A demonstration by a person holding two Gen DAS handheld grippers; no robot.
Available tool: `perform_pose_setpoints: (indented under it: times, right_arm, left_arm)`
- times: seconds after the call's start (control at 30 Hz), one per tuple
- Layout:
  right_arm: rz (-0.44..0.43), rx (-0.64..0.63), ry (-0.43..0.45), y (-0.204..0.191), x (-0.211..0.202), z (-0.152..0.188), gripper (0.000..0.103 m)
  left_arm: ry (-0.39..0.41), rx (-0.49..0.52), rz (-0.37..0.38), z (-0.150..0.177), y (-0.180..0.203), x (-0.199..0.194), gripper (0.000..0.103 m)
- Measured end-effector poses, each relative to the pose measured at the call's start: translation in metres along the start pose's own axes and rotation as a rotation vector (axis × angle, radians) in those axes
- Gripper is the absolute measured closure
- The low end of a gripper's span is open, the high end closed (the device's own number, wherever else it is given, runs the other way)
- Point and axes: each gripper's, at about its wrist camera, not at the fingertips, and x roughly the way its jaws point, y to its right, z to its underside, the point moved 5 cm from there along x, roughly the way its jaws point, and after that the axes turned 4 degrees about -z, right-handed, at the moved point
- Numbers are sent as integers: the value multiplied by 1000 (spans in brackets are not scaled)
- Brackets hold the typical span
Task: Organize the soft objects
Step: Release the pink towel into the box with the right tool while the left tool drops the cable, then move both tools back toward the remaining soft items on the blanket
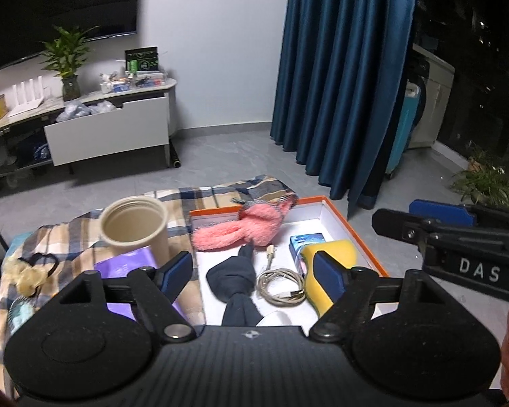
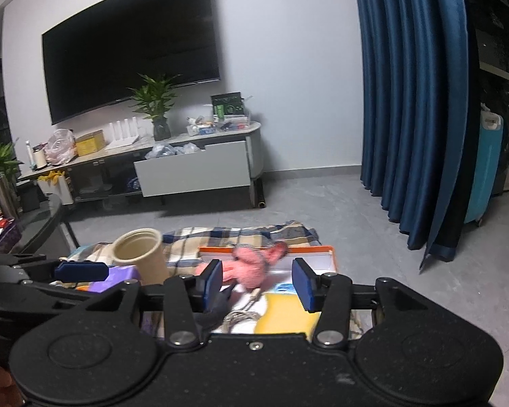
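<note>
Both grippers hang with jaws spread wide and empty above a shallow orange-rimmed white box [image 1: 363,237]: between the left gripper [image 1: 254,273] fingers lies a knotted dark navy sock [image 1: 236,279], a fluffy pink slipper [image 1: 237,229] just beyond; the right gripper [image 2: 258,285] frames that slipper too
</note>
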Motion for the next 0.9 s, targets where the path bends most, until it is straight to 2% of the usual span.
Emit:
perform_pose_setpoints:
  times: [0.4, 0.9]
  right_arm:
    - [-92, -62, -4, -60, -10, 2, 46]
    - [-220, -137, -46, -137, 10, 11, 46]
  left_arm:
    - [25, -67, -74, 13, -38, -30, 23]
    - [23, -169, -187, 29, -98, -53, 23]
